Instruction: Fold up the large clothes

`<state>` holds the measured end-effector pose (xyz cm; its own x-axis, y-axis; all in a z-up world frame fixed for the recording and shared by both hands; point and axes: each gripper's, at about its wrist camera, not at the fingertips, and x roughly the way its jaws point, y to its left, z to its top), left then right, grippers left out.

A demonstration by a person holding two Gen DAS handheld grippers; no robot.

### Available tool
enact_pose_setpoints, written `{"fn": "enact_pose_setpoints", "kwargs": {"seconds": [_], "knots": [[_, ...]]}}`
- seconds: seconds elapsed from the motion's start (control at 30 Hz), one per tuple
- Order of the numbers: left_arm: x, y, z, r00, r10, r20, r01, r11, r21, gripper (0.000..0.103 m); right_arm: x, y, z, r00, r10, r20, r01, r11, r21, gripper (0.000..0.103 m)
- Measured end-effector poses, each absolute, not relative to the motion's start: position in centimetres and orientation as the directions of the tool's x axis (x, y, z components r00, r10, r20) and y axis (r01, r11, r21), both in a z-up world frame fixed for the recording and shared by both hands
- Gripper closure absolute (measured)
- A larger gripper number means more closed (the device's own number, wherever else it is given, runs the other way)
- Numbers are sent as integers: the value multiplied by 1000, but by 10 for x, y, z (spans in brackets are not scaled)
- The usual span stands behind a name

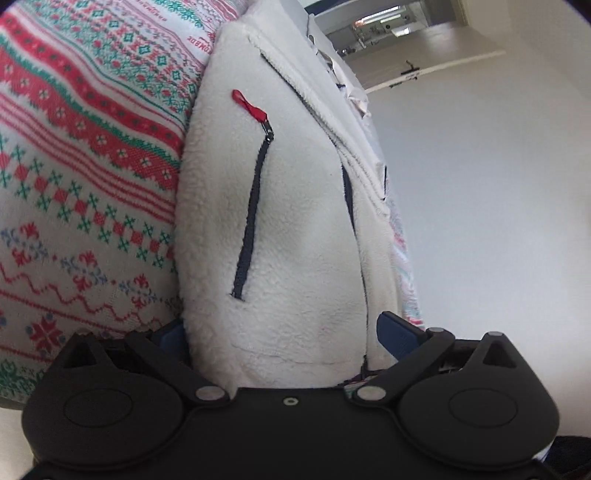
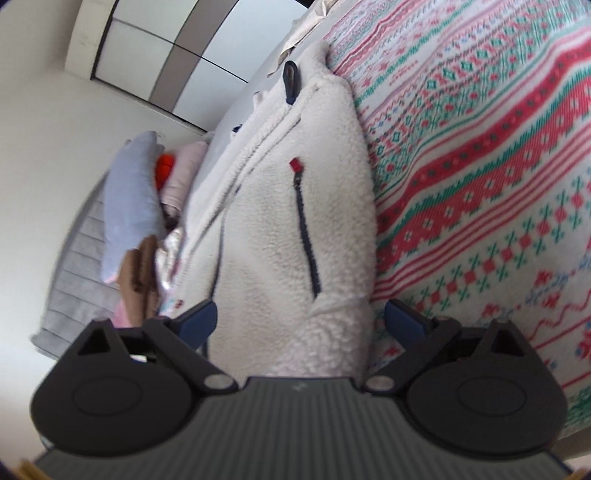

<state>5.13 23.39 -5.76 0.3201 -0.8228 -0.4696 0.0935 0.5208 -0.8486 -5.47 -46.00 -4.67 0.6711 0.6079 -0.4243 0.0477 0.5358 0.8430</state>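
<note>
A cream fleece jacket lies on a bed spread with a knitted-pattern blanket of red, green and white bands, which fills the left half of the left wrist view and the right half of the right wrist view. In the left wrist view the left gripper sits at the bottom centre with its blue-padded fingers spread wide, the jacket's hem lying between them; one pad is half hidden behind the fleece at lower left, and I cannot tell whether either pad touches the cloth. A dark pocket zipper with a red pull runs up the middle of that frame. To the right is a plain white wall, and in the upper right a doorway opens onto a brighter room. In the right wrist view the right gripper is likewise spread apart at the bottom, straddling a thick fold of the jacket. A second zippered pocket runs up the centre. At middle left sits a heap of other clothes, pale blue, pink, orange and brown, beside grey ribbed fabric. In the upper left stands a wardrobe with dark-framed panels.
</note>
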Motion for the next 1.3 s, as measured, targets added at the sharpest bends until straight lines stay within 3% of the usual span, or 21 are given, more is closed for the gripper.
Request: {"fn": "enact_pose_setpoints", "kwargs": {"seconds": [0.13,0.27,0.33,0.37,0.43,0.5,0.57,0.8,1.03,1.3], "knots": [[45,233,-59,316,-843,-436,83,483,-872,5,-52,-455,-51,656,628,-418,41,524,851,16],[42,226,-54,314,-827,-467,88,515,-853,12,-46,-443,-49,628,639,-444,34,547,836,27],[41,223,-52,320,-812,-488,75,536,-841,25,-45,-436,-49,623,622,-474,47,575,817,38],[41,222,-52,324,-802,-502,69,549,-833,30,-44,-435,-50,622,612,-488,62,583,810,49],[39,223,-50,336,-775,-534,60,584,-809,50,-47,-435,-50,630,580,-517,91,606,790,68],[33,220,-50,356,-746,-563,52,617,-785,65,-53,-434,-47,654,559,-509,81,618,782,80],[27,222,-50,382,-733,-563,51,625,-779,79,-62,-433,-40,689,543,-480,43,630,775,85],[20,241,-27,503,-763,-406,120,526,-842,89,-65,-421,2,795,510,-328,-106,649,754,90],[53,229,35,608,-748,-268,260,506,-823,90,-30,-424,45,863,476,-170,-191,618,763,90],[134,220,93,732,-666,-142,328,527,-785,90,46,-438,87,911,402,-93,-189,608,771,90]]}}
